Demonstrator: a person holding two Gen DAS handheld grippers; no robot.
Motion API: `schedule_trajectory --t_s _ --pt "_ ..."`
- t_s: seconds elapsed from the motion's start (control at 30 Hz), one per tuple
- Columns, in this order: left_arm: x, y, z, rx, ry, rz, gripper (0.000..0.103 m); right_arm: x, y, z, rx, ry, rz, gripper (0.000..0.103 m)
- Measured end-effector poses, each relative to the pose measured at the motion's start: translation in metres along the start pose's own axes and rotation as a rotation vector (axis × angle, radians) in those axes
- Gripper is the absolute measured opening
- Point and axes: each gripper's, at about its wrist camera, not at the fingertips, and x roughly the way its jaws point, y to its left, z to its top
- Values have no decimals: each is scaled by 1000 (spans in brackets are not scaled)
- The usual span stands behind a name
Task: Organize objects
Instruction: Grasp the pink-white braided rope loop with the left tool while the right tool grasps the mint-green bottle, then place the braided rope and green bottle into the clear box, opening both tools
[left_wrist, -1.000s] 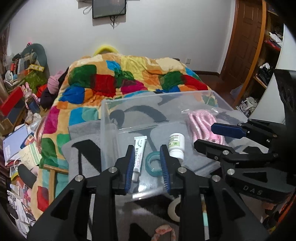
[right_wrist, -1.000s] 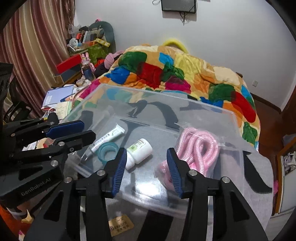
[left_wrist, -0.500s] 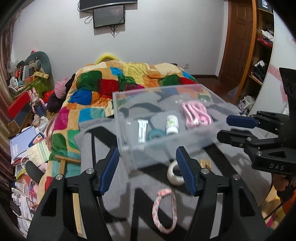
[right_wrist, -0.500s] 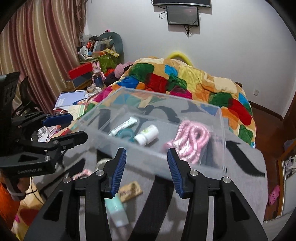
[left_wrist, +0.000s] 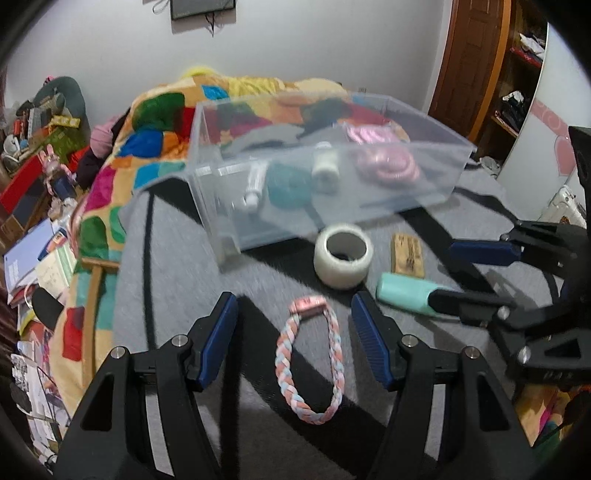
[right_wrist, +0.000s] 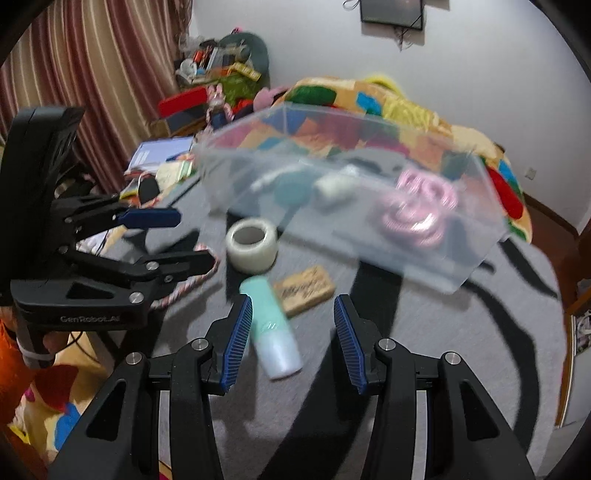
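Observation:
A clear plastic bin (left_wrist: 424, 184) (right_wrist: 461, 258) stands on the grey mat and holds a white tube, a teal ring, a white bottle and pink coiled hose (left_wrist: 384, 164). In front of it lie a clear tape roll (left_wrist: 342, 255) (right_wrist: 252, 244), a small wooden plaque (left_wrist: 407, 254) (right_wrist: 303, 290), a mint-green bottle (left_wrist: 404, 292) (right_wrist: 272, 328) and a braided pink-blue loop (left_wrist: 309, 360). My left gripper (left_wrist: 295, 339) is open, with the braided loop between its jaws. My right gripper (right_wrist: 293, 336) is open, with the mint bottle between its jaws.
The mat (right_wrist: 480, 350) is grey with black stripes. A bed with a colourful patchwork quilt (left_wrist: 155, 122) lies behind the bin. Books and clutter (left_wrist: 33, 258) sit at the left, a wooden door and shelves (left_wrist: 480, 74) at the right.
Both grippers have pulled back from the bin and dropped toward the mat. The left jaws have opened wider. The loop and mint bottle now lie between the jaws.

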Motion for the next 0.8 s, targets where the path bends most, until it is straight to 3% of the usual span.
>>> schedule_trajectory --t_s 0.1,0.2,0.27,0.37,0.8 --pt "6 -1 -5 -5 9 -2 60 13 2 -5 2 36 15 43" --pt "5 -3 -8 8 -18 16 41 13 8 -9 -20 18 -3 34" --pt "3 -4 -9 13 -27 6 22 11 11 -10 -24 12 9 24" --pt "-1 -7 -13 27 -46 13 16 8 15 -12 -36 0 3 23" --pt "-40 -8 -7 22 -151 -2 16 -34 2 -1 21 -120 -20 23"
